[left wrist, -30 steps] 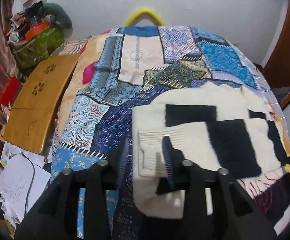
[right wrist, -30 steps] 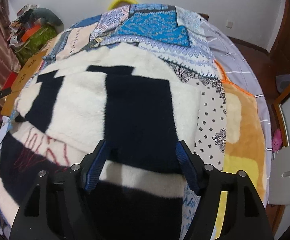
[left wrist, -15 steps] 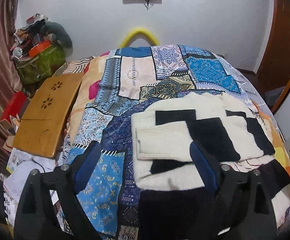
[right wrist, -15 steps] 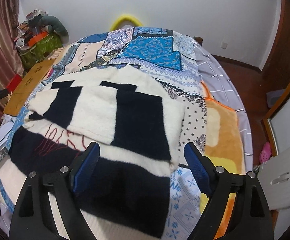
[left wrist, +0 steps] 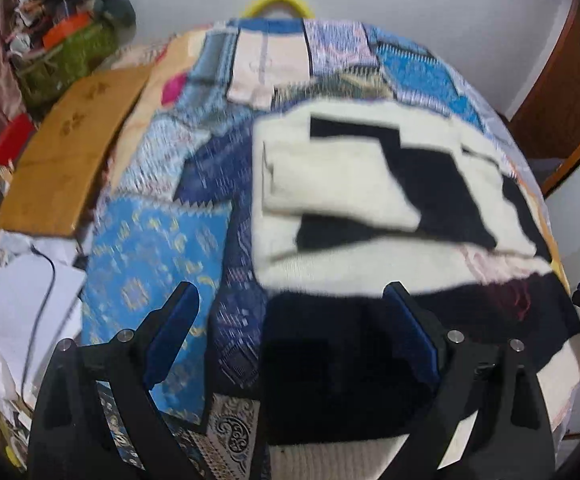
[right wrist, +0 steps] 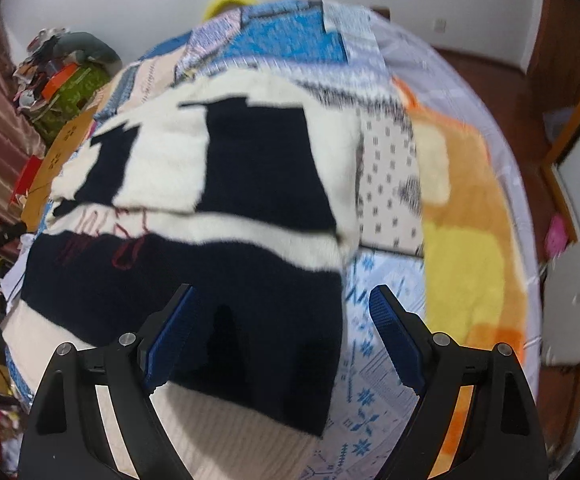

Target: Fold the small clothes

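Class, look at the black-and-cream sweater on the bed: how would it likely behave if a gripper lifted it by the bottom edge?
The sweater would probably flop and drape, since its folded sleeves lie limp. The fuzzy knit likely grips well against the pads. Its folded sleeves may slide open.

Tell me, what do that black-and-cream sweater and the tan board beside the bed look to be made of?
Sweater: apparently soft knitted wool or acrylic, matte and fuzzy, with a ribbed cream hem at the near edge. Board: probably wood or bamboo, smooth satin tan surface with flower-shaped cutouts.
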Demonstrator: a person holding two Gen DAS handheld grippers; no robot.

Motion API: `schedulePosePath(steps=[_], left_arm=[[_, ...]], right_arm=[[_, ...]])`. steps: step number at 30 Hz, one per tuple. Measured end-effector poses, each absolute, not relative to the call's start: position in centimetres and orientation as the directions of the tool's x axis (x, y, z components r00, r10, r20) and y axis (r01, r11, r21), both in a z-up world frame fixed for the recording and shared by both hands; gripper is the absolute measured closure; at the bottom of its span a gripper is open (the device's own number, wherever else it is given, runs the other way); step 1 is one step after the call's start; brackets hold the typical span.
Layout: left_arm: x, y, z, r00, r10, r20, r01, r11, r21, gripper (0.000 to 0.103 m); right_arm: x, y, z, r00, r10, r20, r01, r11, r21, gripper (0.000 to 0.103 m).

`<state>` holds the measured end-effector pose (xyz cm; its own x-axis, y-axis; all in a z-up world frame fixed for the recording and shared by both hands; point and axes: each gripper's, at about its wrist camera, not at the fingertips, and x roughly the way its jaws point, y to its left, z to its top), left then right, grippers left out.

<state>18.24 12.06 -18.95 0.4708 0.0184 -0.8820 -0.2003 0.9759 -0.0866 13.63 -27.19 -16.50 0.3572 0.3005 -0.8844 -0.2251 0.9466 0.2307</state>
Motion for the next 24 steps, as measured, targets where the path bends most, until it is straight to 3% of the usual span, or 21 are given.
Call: schedulePosePath(steps=[8,13,15,16,18,21,23,24], left_arm=[[18.4,11.8,-22.4,0.377,-0.038,-0.925,-0.2,0.972,-0.122,0.009],[18.1,12.4,-23.3,0.371,-0.098,-0.923,-0.231,0.953,-0.194,0.009],[18.1,12.6,-23.5,0.37,-0.121,-0.921,-0.24,0.945,-0.221,0.01],[18.1,12.7,-23.6,0.369,-0.14,-0.919,-0.243,0.94,-0.241,0.013],[18.0,12.8,-23.5,0.372,-0.171,-0.912,-0.241,0.931,-0.273,0.021],[17.8,12.2,-22.8,0.38,-0.218,-0.899,-0.191,0.932,-0.307,0.049],[17.9,12.0,-22.3,0.382,-0.236,-0.894,-0.183,0.928,-0.324,0.074],[18.0,11.9,-22.1,0.385,-0.236,-0.892,-0.18,0.929,-0.324,0.079]], right_arm=[[13.1,-27.0,-19.1,0.301,0.37,-0.879,-0.209,0.925,0.318,0.019],[12.9,-27.1,-19.1,0.301,0.423,-0.855,-0.223,0.903,0.368,0.034],[12.8,-27.1,-19.1,0.307,0.434,-0.847,-0.231,0.897,0.376,0.045],[12.8,-27.1,-19.0,0.313,0.435,-0.844,-0.232,0.897,0.377,0.049],[12.9,-27.1,-18.8,0.322,0.435,-0.841,-0.234,0.897,0.374,0.067],[13.2,-27.0,-18.4,0.336,0.43,-0.838,-0.247,0.899,0.362,0.084],[13.4,-26.8,-17.9,0.349,0.432,-0.831,-0.264,0.897,0.355,0.089],[13.4,-26.7,-17.5,0.368,0.431,-0.824,-0.274,0.897,0.347,0.09]])
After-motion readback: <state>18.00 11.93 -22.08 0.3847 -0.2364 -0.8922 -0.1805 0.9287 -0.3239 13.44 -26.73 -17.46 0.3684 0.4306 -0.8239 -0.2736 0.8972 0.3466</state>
